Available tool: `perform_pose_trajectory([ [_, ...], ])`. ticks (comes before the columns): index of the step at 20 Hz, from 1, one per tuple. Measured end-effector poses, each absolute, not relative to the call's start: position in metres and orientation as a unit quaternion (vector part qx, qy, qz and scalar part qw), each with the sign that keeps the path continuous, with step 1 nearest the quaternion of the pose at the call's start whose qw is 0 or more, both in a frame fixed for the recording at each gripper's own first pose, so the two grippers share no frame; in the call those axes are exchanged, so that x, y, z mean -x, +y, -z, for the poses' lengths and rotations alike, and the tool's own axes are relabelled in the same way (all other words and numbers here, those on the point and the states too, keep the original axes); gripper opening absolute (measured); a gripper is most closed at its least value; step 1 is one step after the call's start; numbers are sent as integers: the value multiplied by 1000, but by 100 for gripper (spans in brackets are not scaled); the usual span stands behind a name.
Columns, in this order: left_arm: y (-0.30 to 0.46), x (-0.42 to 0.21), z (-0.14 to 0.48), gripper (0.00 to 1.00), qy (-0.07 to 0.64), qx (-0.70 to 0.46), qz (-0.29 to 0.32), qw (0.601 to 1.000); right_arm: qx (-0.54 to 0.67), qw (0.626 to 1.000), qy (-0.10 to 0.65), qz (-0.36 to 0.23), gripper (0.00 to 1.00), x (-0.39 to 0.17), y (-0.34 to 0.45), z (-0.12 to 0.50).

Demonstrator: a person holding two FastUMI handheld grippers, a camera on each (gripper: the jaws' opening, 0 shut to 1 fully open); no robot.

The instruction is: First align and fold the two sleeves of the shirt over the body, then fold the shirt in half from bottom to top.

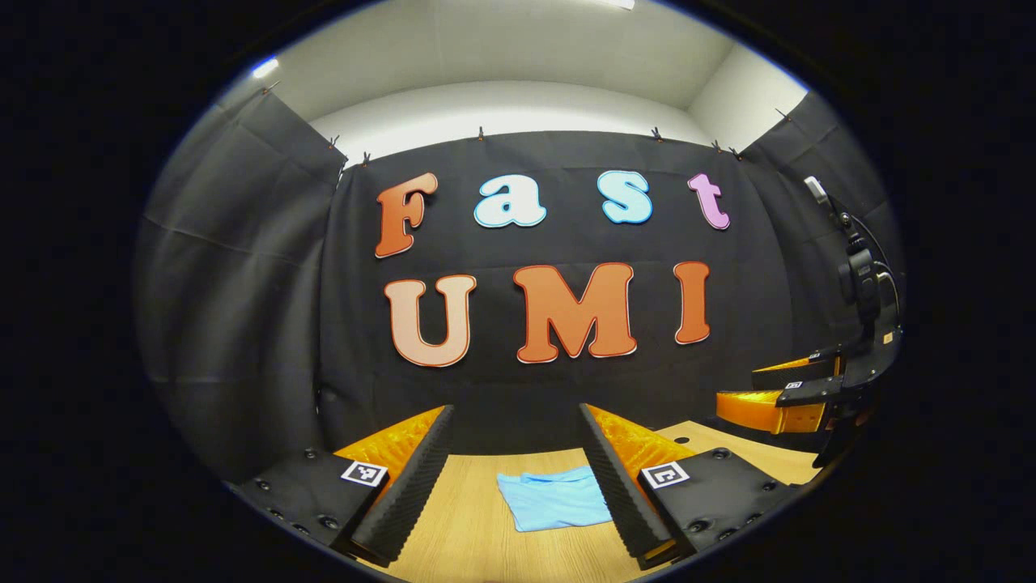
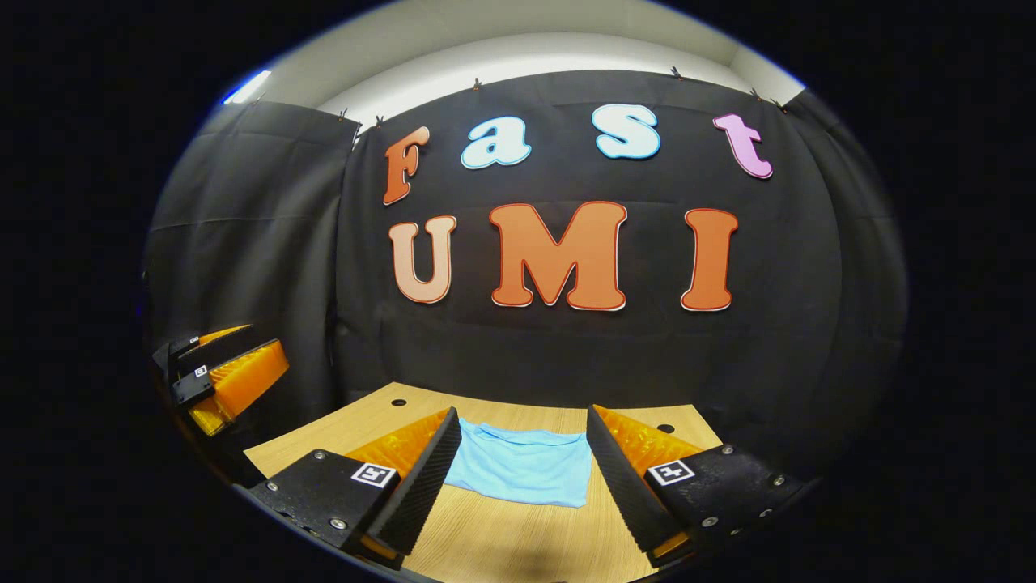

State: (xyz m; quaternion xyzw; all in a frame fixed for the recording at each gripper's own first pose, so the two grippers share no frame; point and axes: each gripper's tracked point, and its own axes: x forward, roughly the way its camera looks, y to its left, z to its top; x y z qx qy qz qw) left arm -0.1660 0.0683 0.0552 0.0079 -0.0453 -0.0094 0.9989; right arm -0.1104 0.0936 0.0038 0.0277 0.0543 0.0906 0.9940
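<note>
Both claws gape wide above the light wooden counter (image 2: pixel 502 542), holding nothing. The folded pale-blue cotton shirt (image 2: pixel 526 468) lies flat near the counter's far edge. In the left gripper view the left claw (image 1: pixel 518 474) partly hides the shirt's right side; the right gripper view has the right claw (image 2: pixel 526 478).

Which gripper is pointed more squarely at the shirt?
The right gripper: the shirt spans the gap between its fingers; for the left gripper it sits off-centre.

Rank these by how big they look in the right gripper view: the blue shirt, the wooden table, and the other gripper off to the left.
Largest to smallest, as they appear:
1. wooden table
2. blue shirt
3. left gripper
The left gripper is partly cut off at the view's edge and nearer the camera than the shirt, so that last ranking is unsure.
</note>
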Motion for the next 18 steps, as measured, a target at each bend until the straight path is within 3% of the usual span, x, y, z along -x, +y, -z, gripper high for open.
perform_pose_trajectory([
  [2,71,167,-56,95,-42,-6,7,999,-24,994,53,-88,97,110,91,-6],
  [3,75,168,-57,98,-42,-3,5,999,-24,995,53,-85,97,109,89,-7],
  [6,81,169,-63,95,-48,-2,-5,999,-26,995,52,-84,97,111,87,-10],
  [8,89,171,-60,100,-48,-10,-15,999,-21,995,59,-83,97,111,88,-5],
  [10,91,176,-52,95,-42,-11,-18,999,-19,995,63,-81,97,110,87,-2],
  [11,92,178,-50,98,-41,-12,-20,999,-18,995,63,-81,97,110,89,-1],
  [18,93,177,-48,96,-34,4,-6,999,-9,995,59,-85,97,118,99,-3],
])
